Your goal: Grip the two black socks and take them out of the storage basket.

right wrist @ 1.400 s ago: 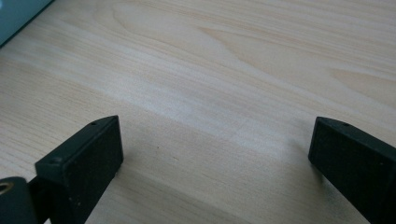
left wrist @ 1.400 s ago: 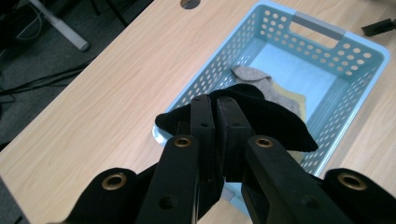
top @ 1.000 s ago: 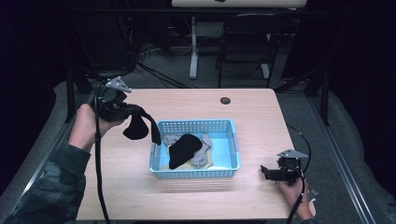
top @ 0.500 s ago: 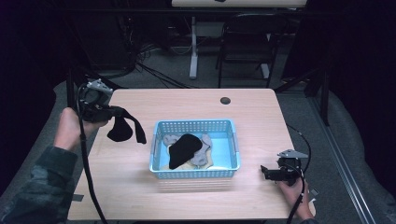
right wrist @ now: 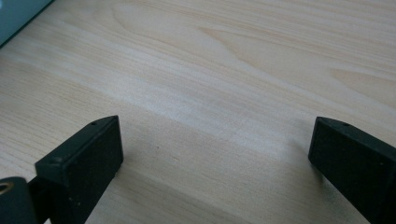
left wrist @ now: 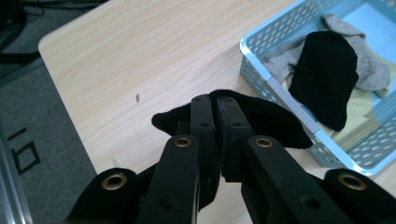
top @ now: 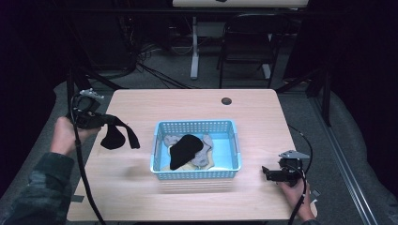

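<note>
Left claw (top: 109,121): your jaws are pinched together on a black sock (top: 115,136), seen plainly in the left gripper view (left wrist: 215,116); the claw is held above the left part of the surface (top: 197,103).
Black sock: it hangs from the claw, clear of the wood, left of the basket and apart from it.
Step in hand, as judged: carrying this sock out of the basket to a spot on the bare wood at left. Lower it until the trailing end rests flat, then part the jaws; letting go from height risks a crumpled landing.
Blue basket (top: 155,147): mid-surface, holding a second black sock (top: 184,149) lying over grey socks (top: 205,143) and something pale yellow beneath.
Right claw (top: 266,173): your jaws stand wide apart with nothing between them, low over bare wood right of the basket (right wrist: 210,154).
Advice: keep the right claw parked where it is, out of the way.
</note>
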